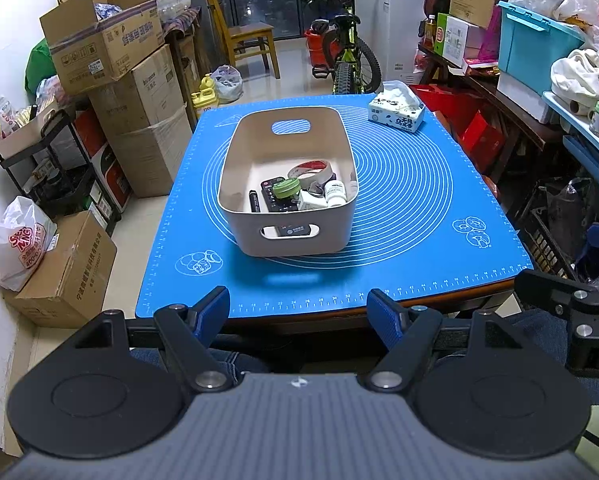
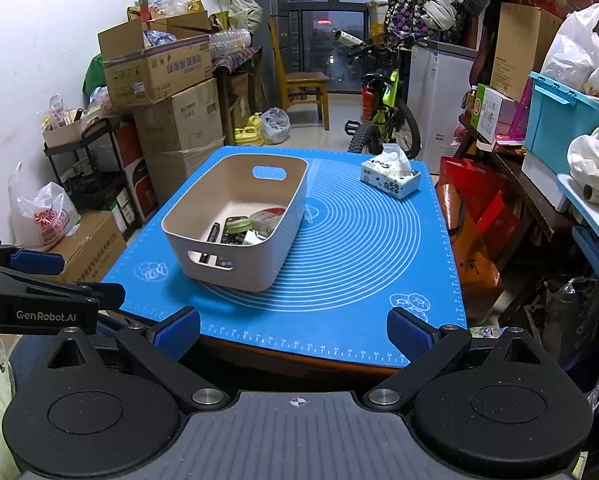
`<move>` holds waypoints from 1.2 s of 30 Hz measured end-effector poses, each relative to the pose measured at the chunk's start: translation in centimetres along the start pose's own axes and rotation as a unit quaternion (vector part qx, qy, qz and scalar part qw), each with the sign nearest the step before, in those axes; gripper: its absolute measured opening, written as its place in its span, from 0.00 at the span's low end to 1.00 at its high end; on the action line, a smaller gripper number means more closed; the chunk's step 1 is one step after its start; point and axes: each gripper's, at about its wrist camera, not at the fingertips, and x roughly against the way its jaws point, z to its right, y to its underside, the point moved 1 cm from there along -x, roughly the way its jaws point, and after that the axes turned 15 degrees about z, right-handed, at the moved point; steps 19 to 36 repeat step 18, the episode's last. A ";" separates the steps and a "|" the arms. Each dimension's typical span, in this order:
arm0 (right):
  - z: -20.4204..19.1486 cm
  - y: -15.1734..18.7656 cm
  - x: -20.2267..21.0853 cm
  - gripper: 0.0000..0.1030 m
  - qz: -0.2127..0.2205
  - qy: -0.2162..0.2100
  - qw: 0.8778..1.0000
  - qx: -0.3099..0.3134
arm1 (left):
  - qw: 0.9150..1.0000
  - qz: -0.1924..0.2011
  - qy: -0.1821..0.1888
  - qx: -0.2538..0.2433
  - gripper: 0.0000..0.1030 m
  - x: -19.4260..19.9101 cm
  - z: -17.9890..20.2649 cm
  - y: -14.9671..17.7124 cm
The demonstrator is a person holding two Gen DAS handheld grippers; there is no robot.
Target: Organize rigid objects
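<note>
A beige plastic bin [image 1: 235, 168] [image 2: 287, 236] stands on the blue mat [image 1: 419, 240] [image 2: 359, 272]. Inside it lie a black remote [image 1: 273, 200], a green round tin [image 1: 286, 189] [image 2: 238, 224], a tape roll [image 1: 311, 169], a white pill bottle [image 1: 334, 193], a black marker [image 1: 254, 201] [image 2: 212, 233] and a white block [image 1: 310, 201]. My left gripper [image 1: 298, 310] is open and empty, at the table's near edge, short of the bin. My right gripper [image 2: 293, 330] is open and empty, at the near edge, to the right of the bin.
A tissue pack [image 1: 396, 110] [image 2: 391, 176] sits at the mat's far right corner. Cardboard boxes [image 1: 139, 92] stack left of the table. A bicycle [image 1: 345, 56] stands behind it. Red bags and shelves [image 2: 499, 208] crowd the right side.
</note>
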 end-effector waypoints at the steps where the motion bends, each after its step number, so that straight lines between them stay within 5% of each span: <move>1: 0.1 0.0 0.0 0.96 0.000 0.000 1.000 0.000 | 1.000 0.000 0.000 0.000 0.74 0.1 0.0 0.1; 36: -0.1 0.0 -0.2 0.96 -0.002 0.002 1.000 0.000 | 1.000 0.000 0.000 0.001 0.74 0.2 0.0 0.3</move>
